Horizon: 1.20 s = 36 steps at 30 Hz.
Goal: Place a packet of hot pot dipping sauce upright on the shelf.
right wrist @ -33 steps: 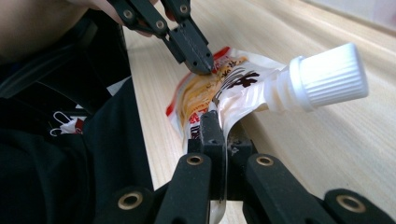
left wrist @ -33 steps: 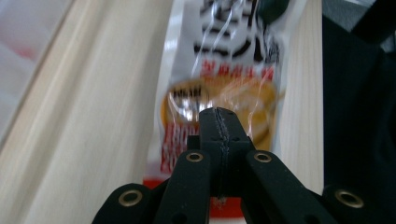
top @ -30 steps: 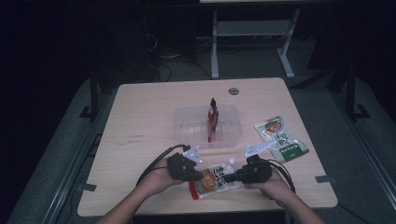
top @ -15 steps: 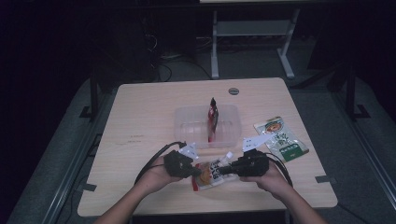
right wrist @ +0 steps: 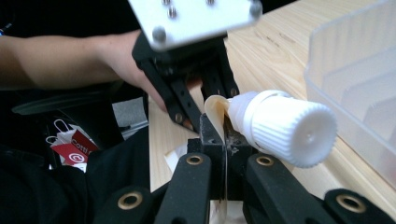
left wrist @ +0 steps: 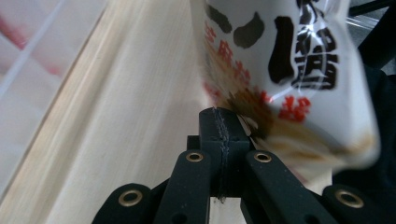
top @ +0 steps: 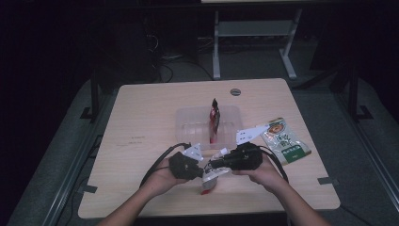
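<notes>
A white spouted pouch [top: 210, 177] with black and red print hangs just above the table's front edge, held between both grippers. My left gripper [top: 202, 170] is shut on one edge of the pouch [left wrist: 280, 70], its jaws [left wrist: 223, 122] pinching the seam. My right gripper [top: 215, 164] is shut on the pouch's top flap right beside the white ribbed screw cap [right wrist: 285, 126]. In the right gripper view, its closed tips [right wrist: 219, 128] face the left gripper [right wrist: 196, 88] a short way beyond, under its grey plate [right wrist: 196, 18].
A clear ribbed plastic tray [top: 188, 123] sits mid-table, with a red pouch [top: 214, 117] standing upright in it. Its wall [right wrist: 355, 84] is close to the right gripper. A green-and-white packet [top: 283, 141] lies flat at the right. The table's front edge is just below the hands.
The right hand has risen and moved in toward the left one. The pouch, which lay nearly flat between the grippers, now hangs tilted with its cap end up.
</notes>
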Each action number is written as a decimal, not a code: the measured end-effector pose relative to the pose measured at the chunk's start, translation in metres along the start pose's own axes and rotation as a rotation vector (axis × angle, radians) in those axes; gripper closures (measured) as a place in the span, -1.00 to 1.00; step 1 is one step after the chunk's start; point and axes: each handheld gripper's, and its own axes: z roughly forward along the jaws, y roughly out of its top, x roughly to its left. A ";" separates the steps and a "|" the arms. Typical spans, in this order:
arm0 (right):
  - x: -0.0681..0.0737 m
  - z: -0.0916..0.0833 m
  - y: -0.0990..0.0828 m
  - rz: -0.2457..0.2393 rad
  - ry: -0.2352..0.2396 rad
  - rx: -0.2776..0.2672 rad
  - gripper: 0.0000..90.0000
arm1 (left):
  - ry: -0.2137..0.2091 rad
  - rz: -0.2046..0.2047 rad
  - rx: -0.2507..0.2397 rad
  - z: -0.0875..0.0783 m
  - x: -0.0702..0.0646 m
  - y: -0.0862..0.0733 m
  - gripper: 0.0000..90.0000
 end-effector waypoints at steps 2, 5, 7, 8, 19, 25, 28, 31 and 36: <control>0.001 0.001 0.002 -0.004 0.009 -0.006 0.99 | -0.005 0.007 0.006 0.002 0.000 0.000 0.99; 0.003 0.000 0.003 -0.016 0.013 0.004 0.99 | 0.006 0.000 0.004 0.002 0.001 0.000 0.99; 0.003 -0.002 0.002 -0.018 0.013 0.002 0.99 | 0.010 -0.008 -0.003 -0.001 0.004 -0.001 0.99; 0.003 -0.003 0.002 -0.014 0.015 0.000 0.99 | 0.012 -0.015 -0.012 -0.002 0.004 -0.002 0.99; -0.002 -0.012 0.000 -0.013 -0.036 0.014 0.99 | -0.012 -0.023 -0.088 -0.023 0.002 -0.003 0.99; -0.003 -0.012 0.000 -0.008 -0.042 0.015 0.99 | -0.031 -0.007 -0.099 -0.018 -0.004 0.002 0.99; -0.004 -0.011 0.000 -0.008 -0.042 0.010 0.99 | -0.029 -0.003 -0.095 -0.014 -0.006 0.004 0.99; -0.004 -0.011 0.000 0.001 -0.033 0.000 0.99 | -0.037 -0.004 -0.091 -0.009 -0.009 0.007 0.99; -0.004 -0.014 0.000 -0.002 -0.044 0.001 0.99 | -0.038 0.009 -0.084 -0.004 -0.011 0.009 0.99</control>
